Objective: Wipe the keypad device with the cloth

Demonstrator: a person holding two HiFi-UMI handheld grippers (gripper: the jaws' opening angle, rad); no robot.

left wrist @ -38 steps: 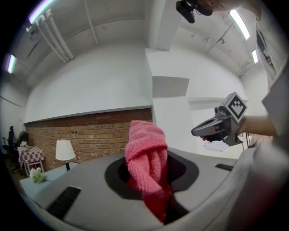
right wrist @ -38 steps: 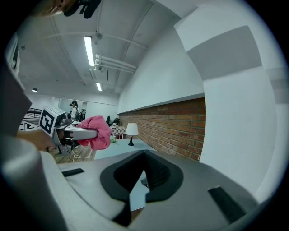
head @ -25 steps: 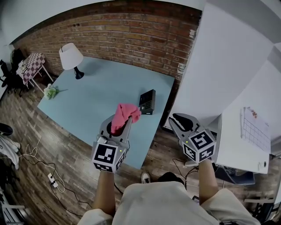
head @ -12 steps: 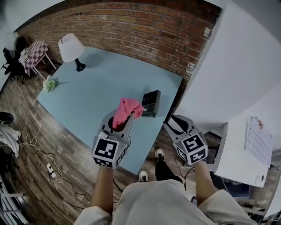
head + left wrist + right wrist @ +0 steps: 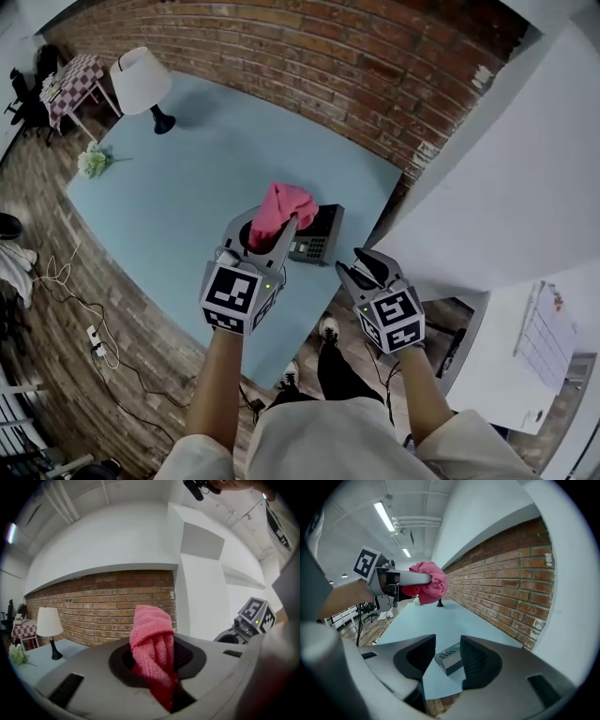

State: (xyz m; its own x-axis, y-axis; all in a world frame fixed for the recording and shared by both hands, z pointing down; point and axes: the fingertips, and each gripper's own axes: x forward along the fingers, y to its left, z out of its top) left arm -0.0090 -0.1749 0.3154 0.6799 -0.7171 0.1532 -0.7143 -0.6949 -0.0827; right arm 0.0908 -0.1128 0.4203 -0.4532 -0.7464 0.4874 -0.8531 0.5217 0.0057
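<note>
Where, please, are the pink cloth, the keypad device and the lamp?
pink cloth [image 5: 284,203]: head view, its bunched top.
keypad device [image 5: 321,234]: head view, its top face.
lamp [image 5: 141,77]: head view, its white shade.

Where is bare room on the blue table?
The broad middle of the light blue table, between the white shaded lamp and the black keypad device, is bare. Crowded at the device's corner, where the left tool holds the pink cloth.

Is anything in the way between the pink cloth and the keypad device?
Nothing visible does. The pink cloth in the left gripper is near the keypad device, with bare table around it; the lamp stands far off.
</note>
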